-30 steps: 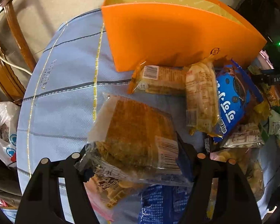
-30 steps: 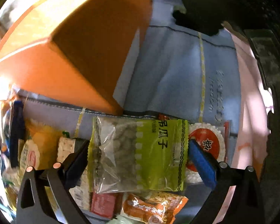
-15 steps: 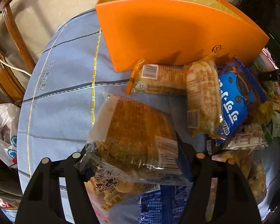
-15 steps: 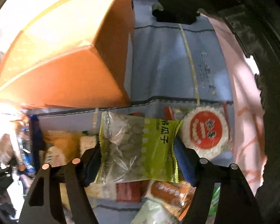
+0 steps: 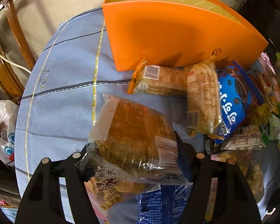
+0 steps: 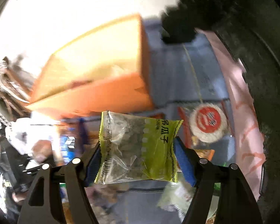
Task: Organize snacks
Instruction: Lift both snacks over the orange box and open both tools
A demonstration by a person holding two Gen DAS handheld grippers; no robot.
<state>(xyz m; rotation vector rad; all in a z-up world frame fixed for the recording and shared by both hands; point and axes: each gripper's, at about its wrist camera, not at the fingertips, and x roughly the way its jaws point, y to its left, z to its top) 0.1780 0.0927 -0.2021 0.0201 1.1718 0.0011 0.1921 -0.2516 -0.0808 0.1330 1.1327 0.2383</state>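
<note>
Left wrist view: left gripper [image 5: 134, 160] clamps a clear bag of brown cakes [image 5: 136, 140] above the blue tablecloth [image 5: 65, 97], unchanged. Right gripper [image 6: 136, 156], its jaws having just closed, grips a green seed packet [image 6: 138, 147], now lifted off the snack pile toward the orange box [image 6: 102, 89].

Orange box [image 5: 177, 35]: matt, smooth card, with a pale printed paper lining inside. Tablecloth [image 5: 65, 85] beneath the box: woven blue cloth, fine-textured, with shiny gold stripes. Snack packets in front of the box, e.g. the brown cracker pack [image 5: 136, 140] and green seed pack [image 6: 140, 147]: glossy, crinkled clear plastic film.
</note>
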